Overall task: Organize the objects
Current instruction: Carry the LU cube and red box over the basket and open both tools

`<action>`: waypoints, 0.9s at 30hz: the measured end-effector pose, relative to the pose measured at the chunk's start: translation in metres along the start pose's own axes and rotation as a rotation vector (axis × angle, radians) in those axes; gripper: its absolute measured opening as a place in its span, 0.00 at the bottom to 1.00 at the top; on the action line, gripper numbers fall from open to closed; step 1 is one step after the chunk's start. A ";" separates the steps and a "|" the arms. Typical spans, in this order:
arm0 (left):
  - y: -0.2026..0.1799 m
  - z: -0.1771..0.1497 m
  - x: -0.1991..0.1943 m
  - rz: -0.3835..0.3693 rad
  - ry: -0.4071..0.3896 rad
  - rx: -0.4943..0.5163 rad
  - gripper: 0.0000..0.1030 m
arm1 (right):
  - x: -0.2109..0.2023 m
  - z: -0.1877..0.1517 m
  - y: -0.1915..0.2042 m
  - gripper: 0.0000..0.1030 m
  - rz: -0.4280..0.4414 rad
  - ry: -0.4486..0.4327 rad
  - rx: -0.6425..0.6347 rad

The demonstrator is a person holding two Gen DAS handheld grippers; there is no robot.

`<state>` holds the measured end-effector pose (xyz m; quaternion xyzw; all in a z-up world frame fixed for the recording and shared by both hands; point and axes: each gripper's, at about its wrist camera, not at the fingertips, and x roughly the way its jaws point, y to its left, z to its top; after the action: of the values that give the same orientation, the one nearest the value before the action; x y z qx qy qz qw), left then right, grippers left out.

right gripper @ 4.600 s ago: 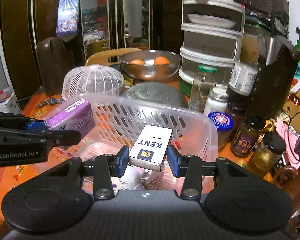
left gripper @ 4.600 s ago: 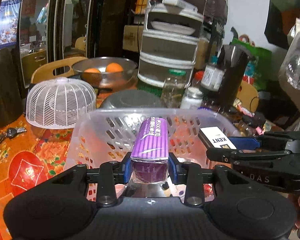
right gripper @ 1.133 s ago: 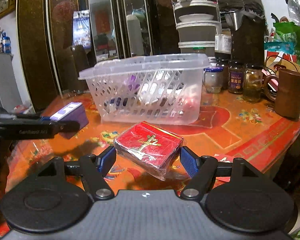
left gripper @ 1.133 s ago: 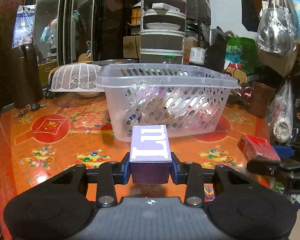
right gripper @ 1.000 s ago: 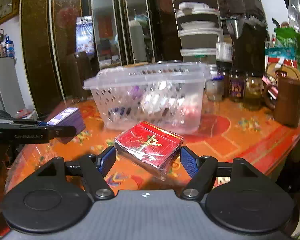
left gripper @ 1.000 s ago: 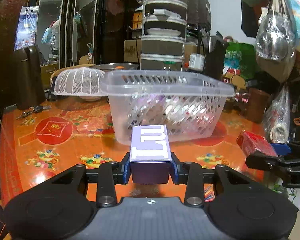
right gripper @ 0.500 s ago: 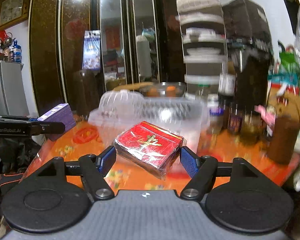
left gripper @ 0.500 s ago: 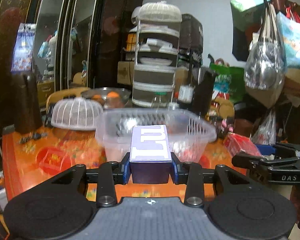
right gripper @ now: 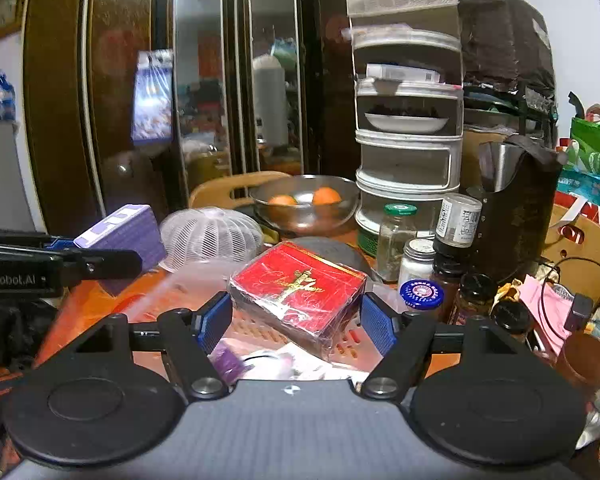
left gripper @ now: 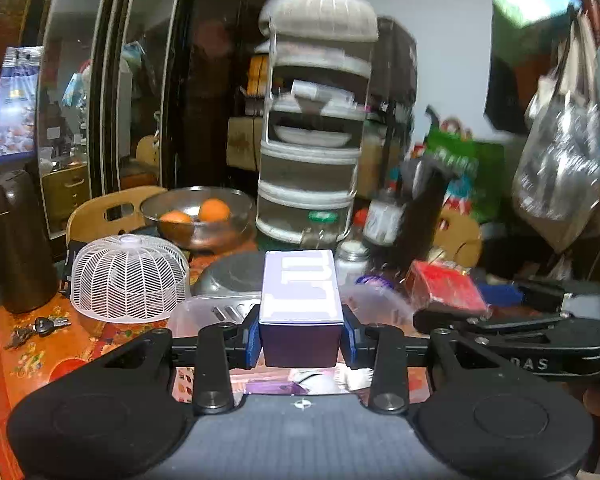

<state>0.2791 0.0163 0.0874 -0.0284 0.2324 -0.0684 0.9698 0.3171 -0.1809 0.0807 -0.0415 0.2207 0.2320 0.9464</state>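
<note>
Both grippers carried boxes.
My left gripper (left gripper: 301,338) clamped a purple box (left gripper: 299,304) at lower centre; my right gripper (right gripper: 296,322) gripped a red box (right gripper: 298,290), over the basket (left gripper: 212,312).

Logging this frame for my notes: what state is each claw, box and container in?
Left claw: shut on purple box.
Right claw: shut on red box.
Clear basket: below both claws, items inside.
Metal bowl: holds two oranges.
Mesh food cover: dome down on table.

Left gripper (left gripper: 301,338) clamps a purple box (left gripper: 299,305) above the clear basket (left gripper: 216,312); red pack (left gripper: 444,290) alongside.
</note>
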 end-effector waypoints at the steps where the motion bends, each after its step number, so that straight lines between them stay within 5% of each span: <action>1: 0.002 -0.001 0.013 0.012 0.028 -0.010 0.40 | 0.010 0.000 -0.001 0.71 -0.020 0.018 -0.005; 9: 0.027 -0.022 0.080 0.032 0.190 -0.078 0.40 | 0.077 -0.018 -0.019 0.71 -0.022 0.190 0.035; 18: 0.034 -0.031 0.093 0.053 0.225 -0.077 0.41 | 0.102 -0.023 -0.014 0.71 -0.016 0.282 0.025; 22: 0.038 -0.033 0.088 0.030 0.190 -0.100 0.75 | 0.095 -0.023 -0.012 0.77 -0.019 0.244 0.025; 27: 0.040 -0.036 0.074 -0.008 0.140 -0.121 0.78 | 0.088 -0.021 -0.013 0.85 -0.034 0.203 0.033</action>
<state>0.3328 0.0442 0.0190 -0.0828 0.3032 -0.0599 0.9474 0.3846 -0.1589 0.0228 -0.0530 0.3185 0.2070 0.9235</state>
